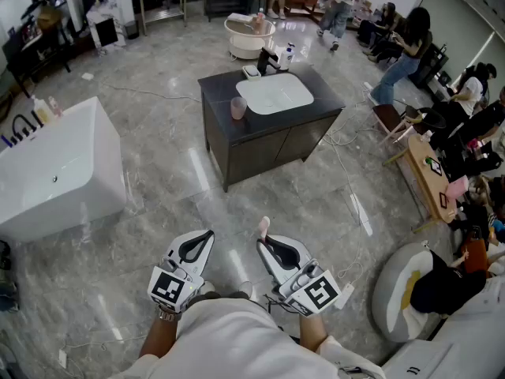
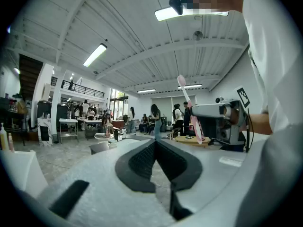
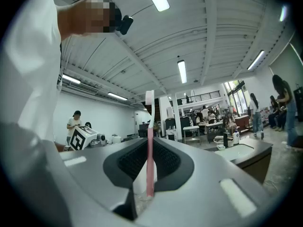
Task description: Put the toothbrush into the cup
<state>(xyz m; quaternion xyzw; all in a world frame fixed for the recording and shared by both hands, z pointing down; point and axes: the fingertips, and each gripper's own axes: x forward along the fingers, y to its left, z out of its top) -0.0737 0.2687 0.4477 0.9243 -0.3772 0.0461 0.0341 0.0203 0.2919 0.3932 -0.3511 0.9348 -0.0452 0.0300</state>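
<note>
A pink cup point(image 1: 238, 107) stands on the dark vanity counter point(image 1: 225, 93), left of the white sink point(image 1: 274, 94), well ahead of me across the floor. My right gripper point(image 1: 263, 240) is held low by my body and is shut on a pink toothbrush point(image 1: 263, 227). In the right gripper view the toothbrush point(image 3: 149, 145) stands upright between the closed jaws, bristle head at the top. My left gripper point(image 1: 208, 235) hovers beside it, shut with nothing in it; its jaws point(image 2: 155, 144) meet in the left gripper view, where the toothbrush point(image 2: 188, 107) also shows.
A white bathtub point(image 1: 63, 164) stands at the left and a round tub point(image 1: 249, 36) behind the vanity. Several people sit and stand at the right around a wooden table point(image 1: 430, 181). A beanbag point(image 1: 397, 290) lies at lower right. Cables trail over the marble floor point(image 1: 197, 180).
</note>
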